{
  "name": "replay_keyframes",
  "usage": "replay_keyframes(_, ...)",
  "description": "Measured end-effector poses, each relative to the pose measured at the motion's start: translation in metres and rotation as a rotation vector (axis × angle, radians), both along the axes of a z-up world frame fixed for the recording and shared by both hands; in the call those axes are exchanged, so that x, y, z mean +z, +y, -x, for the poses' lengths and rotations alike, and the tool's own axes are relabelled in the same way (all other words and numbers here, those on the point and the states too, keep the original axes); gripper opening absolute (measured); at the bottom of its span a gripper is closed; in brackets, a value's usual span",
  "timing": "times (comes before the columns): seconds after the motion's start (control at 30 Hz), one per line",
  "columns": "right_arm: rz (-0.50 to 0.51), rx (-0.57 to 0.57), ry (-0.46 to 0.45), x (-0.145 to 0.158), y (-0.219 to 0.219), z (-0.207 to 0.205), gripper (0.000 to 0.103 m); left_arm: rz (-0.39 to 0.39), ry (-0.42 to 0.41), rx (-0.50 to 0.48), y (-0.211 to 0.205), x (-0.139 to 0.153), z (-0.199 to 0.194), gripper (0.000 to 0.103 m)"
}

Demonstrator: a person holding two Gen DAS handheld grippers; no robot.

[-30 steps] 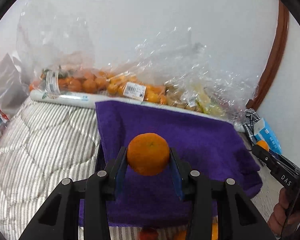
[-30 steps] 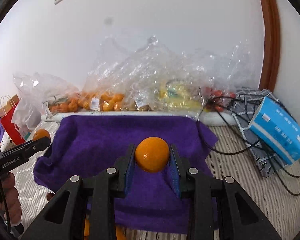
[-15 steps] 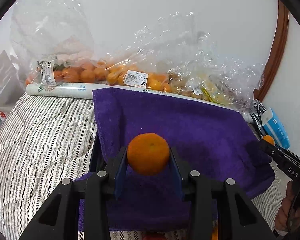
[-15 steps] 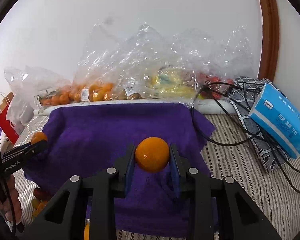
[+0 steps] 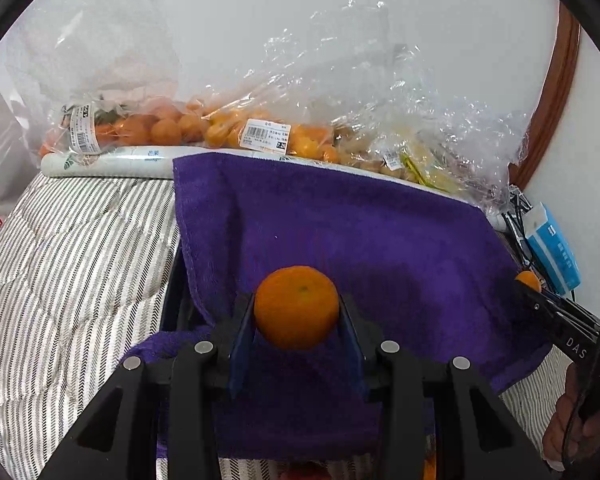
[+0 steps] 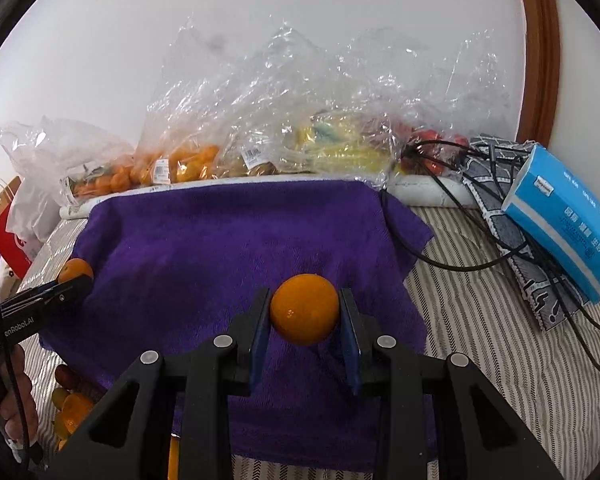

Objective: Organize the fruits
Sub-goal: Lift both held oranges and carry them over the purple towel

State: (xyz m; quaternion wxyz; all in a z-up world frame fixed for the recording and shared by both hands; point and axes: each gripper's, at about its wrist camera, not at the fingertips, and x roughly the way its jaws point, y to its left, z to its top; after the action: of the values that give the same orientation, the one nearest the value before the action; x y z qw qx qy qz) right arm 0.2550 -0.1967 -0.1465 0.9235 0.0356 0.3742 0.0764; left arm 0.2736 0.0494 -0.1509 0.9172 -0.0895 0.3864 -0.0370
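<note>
While both hovered over the purple towel [image 5: 380, 240] on the striped bed [image 5: 68, 240], the left tool [image 5: 296, 316] clamped a dimpled, slightly flattened mandarin [image 5: 296, 306] with a tiny dark navel, and the right tool [image 6: 305, 318] gripped a smoother, rounder, glossier orange fruit [image 6: 305, 309].

The left claw [image 5: 296, 320] grips a mandarin [image 5: 296, 307] above the purple towel [image 5: 340, 240]. Bagged oranges [image 5: 188, 130] lie behind the towel.

Left gripper [image 5: 296, 312] and right gripper [image 6: 305, 312] both clamped, angled downward.
</note>
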Motion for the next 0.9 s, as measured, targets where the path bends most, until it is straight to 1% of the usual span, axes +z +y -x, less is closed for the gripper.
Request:
replay_keyframes(0.3,0.019,0.006,0.027,-0.006,0.006,-0.002,0.032,-0.041,0.02,-0.01,-0.005,-0.005,-0.003,0.038)
replay_keyframes(0.43,0.029,0.006,0.051,-0.009,0.007,-0.004,0.032,-0.034,0.017,-0.017,-0.005,-0.005,-0.003,0.038)
replay_keyframes(0.57,0.033,0.005,0.056,-0.01,0.008,-0.005,0.032,-0.033,0.007,-0.026,-0.007,-0.004,-0.001,0.038)
replay_keyframes(0.9,0.05,0.001,0.073,-0.014,0.009,-0.007,0.032,-0.06,0.016,-0.044,-0.013,-0.007,-0.003,0.038)
